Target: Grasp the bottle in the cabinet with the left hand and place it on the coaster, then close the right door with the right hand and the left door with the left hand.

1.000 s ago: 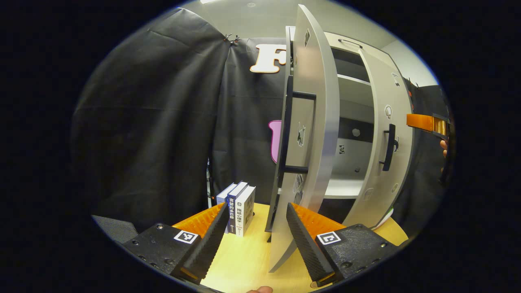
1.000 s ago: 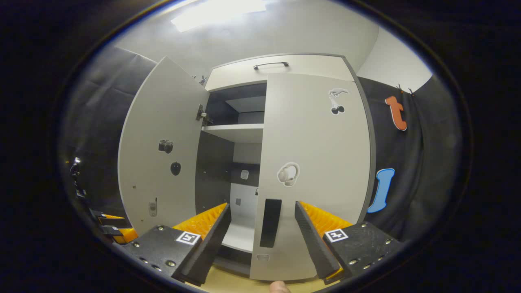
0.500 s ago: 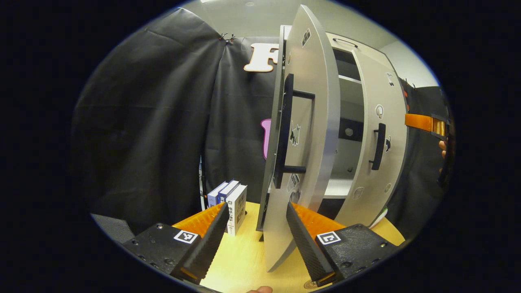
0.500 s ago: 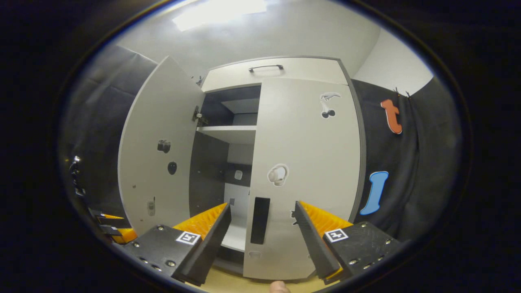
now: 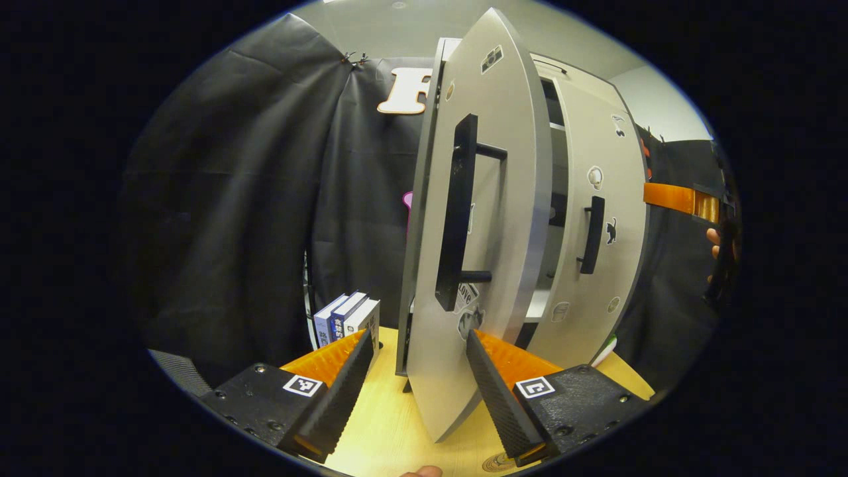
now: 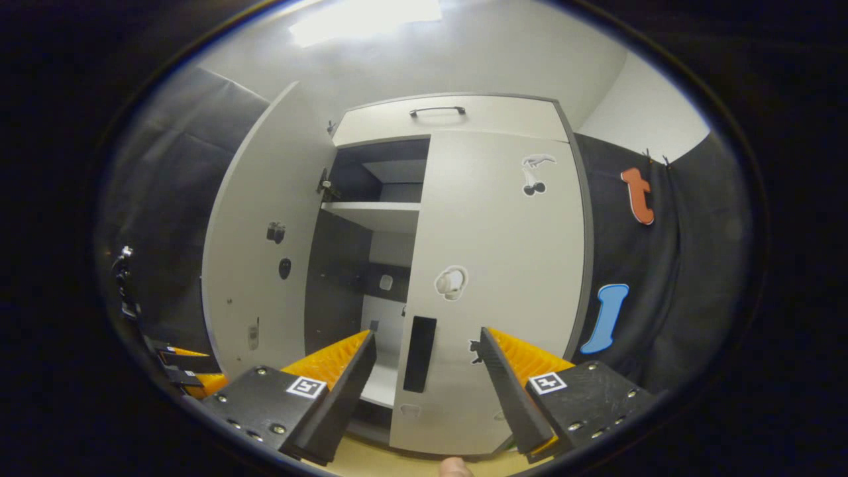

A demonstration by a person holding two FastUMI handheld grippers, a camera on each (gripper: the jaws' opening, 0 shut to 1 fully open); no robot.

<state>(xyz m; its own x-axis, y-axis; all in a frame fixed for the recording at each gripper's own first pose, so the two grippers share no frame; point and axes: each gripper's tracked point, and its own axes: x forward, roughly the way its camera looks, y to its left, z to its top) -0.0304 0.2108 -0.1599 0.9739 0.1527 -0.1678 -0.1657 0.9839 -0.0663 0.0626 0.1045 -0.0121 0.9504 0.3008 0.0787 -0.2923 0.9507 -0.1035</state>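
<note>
In the left gripper view the cabinet's left door (image 5: 493, 218) stands open, nearly edge-on, with its long black handle (image 5: 457, 212) facing me. My left gripper (image 5: 417, 391) is open, and the door's lower edge stands between its fingers; I cannot tell whether they touch it. A round coaster rim (image 5: 495, 462) peeks in at the bottom edge. The right door (image 5: 596, 199) lies close against the cabinet. In the right gripper view my right gripper (image 6: 427, 391) is open just in front of the right door (image 6: 503, 265) and its handle (image 6: 419, 354), holding nothing.
Three books (image 5: 344, 318) stand upright on the wooden table (image 5: 391, 424) left of the cabinet. A small white and green object (image 5: 608, 346) peeks past the right door's foot. Bare shelves (image 6: 374, 215) show inside the cabinet.
The left door has swung further toward shut, its handle side turning toward my left gripper. The right gripper has drifted slightly along the right door, which stays in place.
</note>
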